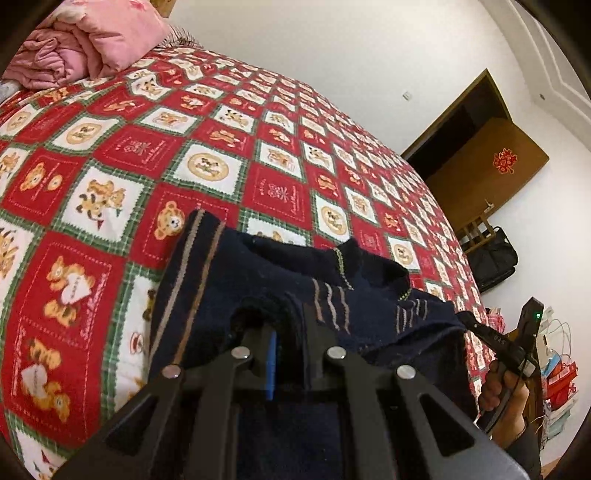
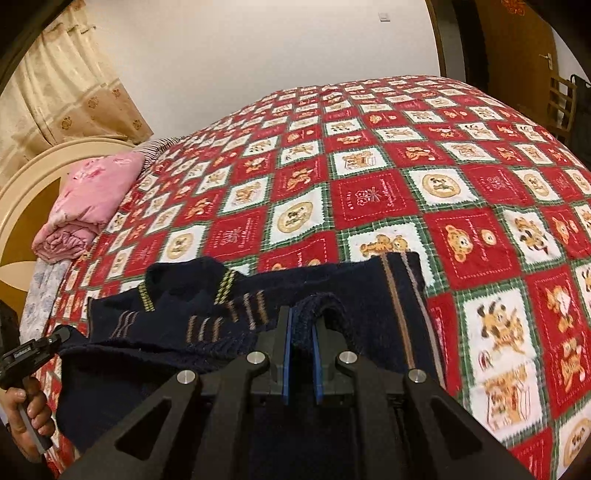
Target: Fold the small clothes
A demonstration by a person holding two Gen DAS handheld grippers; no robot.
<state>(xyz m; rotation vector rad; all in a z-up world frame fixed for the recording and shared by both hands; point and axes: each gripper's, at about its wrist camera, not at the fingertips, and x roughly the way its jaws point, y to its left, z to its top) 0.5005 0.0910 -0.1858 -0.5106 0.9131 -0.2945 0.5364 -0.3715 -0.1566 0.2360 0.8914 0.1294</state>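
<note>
While both cams catch the dark navy knit sweater with tan stripes bunched on the red-and-white teddy-bear patchwork bedspread, only the left wrist view shows the brown door with a red paper cutout; only the right one shows the beige curtain. Left gripper and right gripper each pinch a sweater edge tight. Bedspread lettering's too blurry to read.

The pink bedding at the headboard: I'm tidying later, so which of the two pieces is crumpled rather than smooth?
The darker rose blanket, bunched in folds beneath the paler flowered pillow.
</note>
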